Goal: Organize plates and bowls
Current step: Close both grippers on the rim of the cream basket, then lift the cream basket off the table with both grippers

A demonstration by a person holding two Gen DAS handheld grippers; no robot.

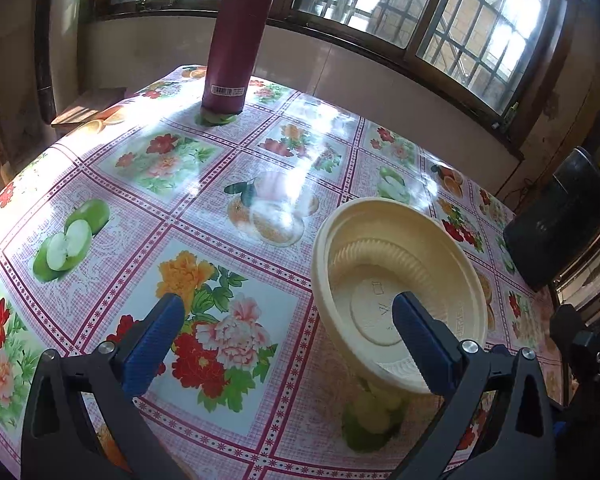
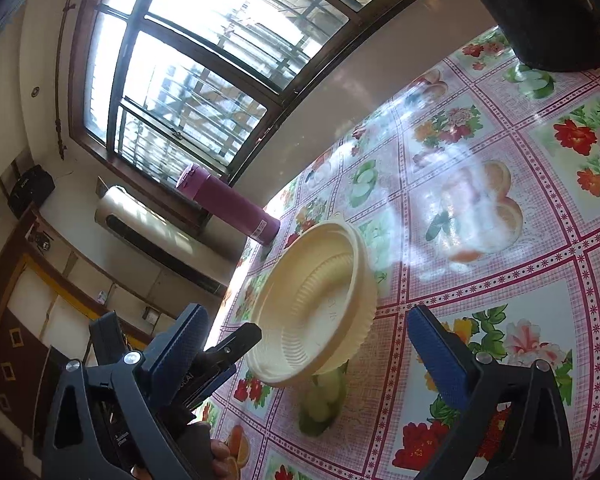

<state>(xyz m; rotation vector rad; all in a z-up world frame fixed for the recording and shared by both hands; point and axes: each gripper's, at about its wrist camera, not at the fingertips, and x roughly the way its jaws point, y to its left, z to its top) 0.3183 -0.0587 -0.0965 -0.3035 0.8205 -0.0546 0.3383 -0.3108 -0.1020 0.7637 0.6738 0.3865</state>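
Cream bowl stack (image 1: 396, 292) sits nested; both grippers, left (image 1: 288, 312) and right (image 2: 304, 328), gape empty; straddle near rim squarely before closing.

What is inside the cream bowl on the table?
The cream bowl holds a ribbed cream dish nested inside, with no food visible. The left hand-held gripper covers part of its base.
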